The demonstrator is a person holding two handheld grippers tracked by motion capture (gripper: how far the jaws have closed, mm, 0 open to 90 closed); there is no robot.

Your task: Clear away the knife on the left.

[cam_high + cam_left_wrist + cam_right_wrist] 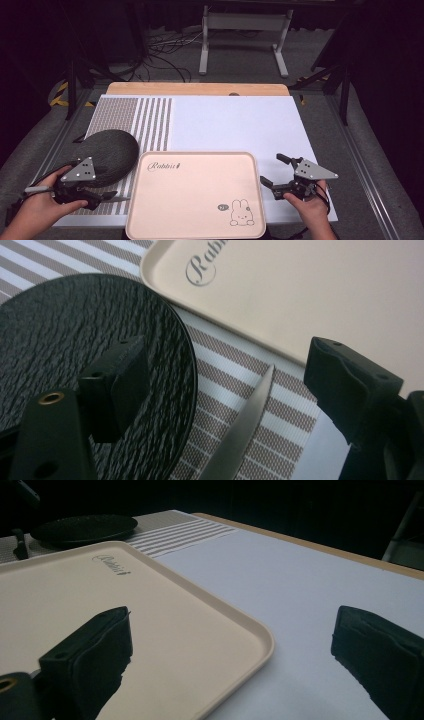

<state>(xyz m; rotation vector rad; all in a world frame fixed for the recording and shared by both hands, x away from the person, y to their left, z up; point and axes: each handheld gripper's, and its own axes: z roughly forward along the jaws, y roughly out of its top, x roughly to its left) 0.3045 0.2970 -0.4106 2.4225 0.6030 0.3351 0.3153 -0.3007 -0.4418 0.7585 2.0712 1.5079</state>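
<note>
Early stage by the look of it: the pink tray (196,195) with the rabbit drawing and "Rabbit" lettering sits bare at the near edge of the table, nothing loaded on it, and the likely job is moving tableware onto it, though that's a guess. The dark textured plate (107,156) rests on the striped placemat (150,122), just left of the tray's far-left corner, not touching it as far as I can tell. A table knife (112,198) lies on the placemat with its blade tip pointing at the tray's left rim, close but apart. In the left gripper view the blade (242,432) runs up between the two jaws, which stand wide apart with clear gaps on both sides, so nothing is gripped; one jaw hangs over the plate (95,340), the other near the tray (320,295) edge. Whether the knife's handle end is touched lower down, I cannot tell. Left gripper (95,197) sits low over the placemat in the person's left hand (35,207). Right gripper (274,175) is beside the tray's right rim over the white sheet (240,125), jaws wide and holding nothing; in the right gripper view they straddle the tray's corner (260,640) without touching it. Left to do: everything, meaning close on the knife or plate, lift, and place on the tray.
</note>
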